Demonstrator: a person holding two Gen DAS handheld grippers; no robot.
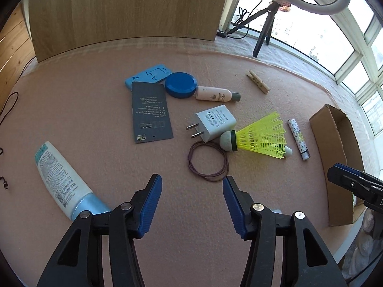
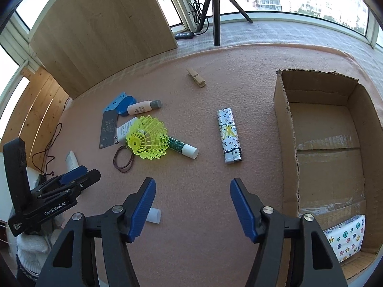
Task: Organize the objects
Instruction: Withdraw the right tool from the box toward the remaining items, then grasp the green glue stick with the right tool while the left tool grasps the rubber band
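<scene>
A: Seemingly between picks: left gripper (image 1: pixel 192 183) and right gripper (image 2: pixel 193 186) hover half-spread and empty over the mat (image 1: pixel 95 110).

B: Lighter (image 2: pixel 229 135) lies just left of the box (image 2: pixel 284 129); next, probably straddle and pinch it.

"GenRobot.AI" reads clear in white along the black body of the left gripper (image 2: pixel 71 178), down at eight o'clock in the right wrist view. On the white charger (image 1: pixel 214 123), just past centre toward two o'clock in the left wrist view, "FC" and "CE" marks show (the finer print beside them is too small to read). The small cream bottle (image 1: pixel 216 94) carries letters that look like "COS", upside down. The patterned lighter (image 2: pixel 229 135) shows "VUITTON" along its side. Dark card (image 1: pixel 150 112): print illegible.
</scene>
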